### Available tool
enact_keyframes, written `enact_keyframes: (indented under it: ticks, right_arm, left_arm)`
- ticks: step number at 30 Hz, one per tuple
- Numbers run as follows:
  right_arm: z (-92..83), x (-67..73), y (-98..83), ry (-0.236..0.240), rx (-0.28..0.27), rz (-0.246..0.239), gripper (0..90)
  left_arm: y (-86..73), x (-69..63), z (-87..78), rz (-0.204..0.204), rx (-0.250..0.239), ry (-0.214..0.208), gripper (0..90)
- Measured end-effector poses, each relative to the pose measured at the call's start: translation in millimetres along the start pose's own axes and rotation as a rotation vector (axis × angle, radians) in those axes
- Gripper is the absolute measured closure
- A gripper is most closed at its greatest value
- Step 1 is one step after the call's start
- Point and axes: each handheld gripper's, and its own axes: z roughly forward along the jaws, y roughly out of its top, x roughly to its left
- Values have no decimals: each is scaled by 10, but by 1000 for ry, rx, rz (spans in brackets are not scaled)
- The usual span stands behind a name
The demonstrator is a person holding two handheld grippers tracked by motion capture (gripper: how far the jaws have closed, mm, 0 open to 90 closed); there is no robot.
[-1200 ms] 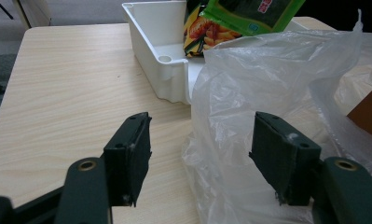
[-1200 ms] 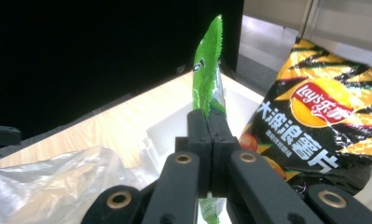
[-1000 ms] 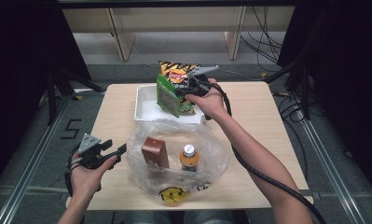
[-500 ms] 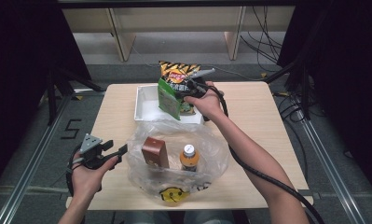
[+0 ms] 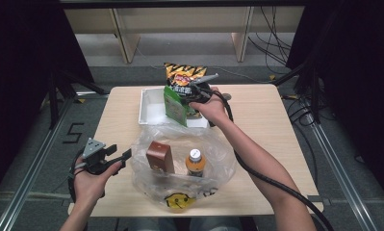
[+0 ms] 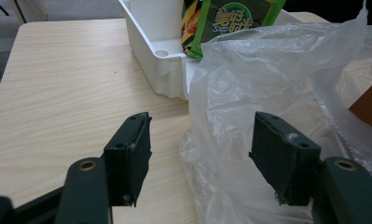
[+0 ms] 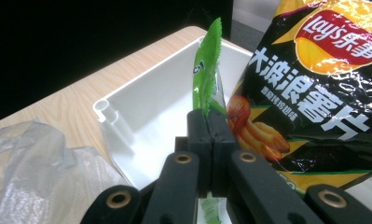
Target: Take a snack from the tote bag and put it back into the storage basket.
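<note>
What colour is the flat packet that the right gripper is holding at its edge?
The flat packet is bright green; the right gripper view shows it best.

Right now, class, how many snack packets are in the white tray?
2: a green packet pinched in the right gripper at the tray's near side, and a black crisp bag standing behind it. Others may lie hidden beneath.

The green snack packet (image 5: 175,103) is flat, glossy and serrated along its edge, with a pale logo on its face. It stands nearly upright, tilted slightly, pinched at its edge and hanging over the white tray (image 5: 150,107), just in front of the black-and-yellow crisp bag (image 5: 182,74).
</note>
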Motion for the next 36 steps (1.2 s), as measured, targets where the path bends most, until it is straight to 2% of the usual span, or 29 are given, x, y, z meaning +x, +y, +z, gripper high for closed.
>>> enact_keyframes:
  ticks: [2, 4, 5, 10, 15, 17, 18, 21, 23, 24, 25, 26, 27, 28, 29, 30, 31, 33, 36]
  right_arm:
    - [17, -16, -10, -4, 5, -17, 900]
    - [40, -16, -20, -7, -1, -5, 900]
    - [47, -27, -26, -7, 6, -18, 900]
    - [49, -52, -28, -40, 17, -35, 900]
    - [57, -60, -10, -51, 15, -65, 900]
    - [73, -69, 0, -90, 6, -83, 900]
    - [74, -73, -1, -88, 11, -90, 899]
    - [78, -90, -1, -108, 20, -100, 861]
    - [75, -107, -2, -122, 21, -127, 828]
    - [82, -90, -4, -133, 13, -106, 800]
    - [82, -90, -4, -133, 13, -106, 800]
    - [84, -104, -2, -149, 7, -127, 766]
    - [62, -117, 10, -158, 23, -134, 741]
    - [66, -115, 7, -166, 7, -123, 720]
    - [56, -140, 12, -179, 2, -141, 687]
    - [32, -137, 18, -182, 20, -127, 673]
    - [40, -142, 9, -193, -3, -129, 655]
    - [11, -144, 15, -201, 7, -114, 620]
    - [-1, -162, 7, -227, -25, -116, 607]
  left_arm:
    - [-3, 2, 2, 0, 1, -2, 371]
    - [-4, 1, 2, 0, 1, -1, 371]
    - [-4, 1, 2, 0, 1, -1, 372]
    - [-7, 15, 18, 17, -7, -14, 372]
    - [-10, 5, 12, 7, 2, -3, 372]
    - [-10, 7, 10, 9, 3, -4, 373]
    - [-10, 5, 9, 5, 2, -3, 372]
    - [-14, 7, 8, 1, 2, -1, 373]
    - [-16, 10, 11, 3, 3, -3, 373]
    - [-17, 7, 11, 0, 4, -1, 373]
    - [-17, 7, 11, 0, 4, -1, 373]
    - [-15, 6, 12, 3, 3, -2, 373]
    - [-13, 4, 11, 4, 2, -3, 373]
    - [-11, 7, 10, 10, 3, -3, 373]
    - [-10, 2, 8, 8, 4, -2, 373]
    - [-10, 2, 9, 8, 5, -1, 373]
    - [-11, 1, 10, 8, 5, -1, 373]
    - [-11, 2, 11, 9, 5, -2, 373]
    - [-11, -6, 13, 6, 4, -4, 373]
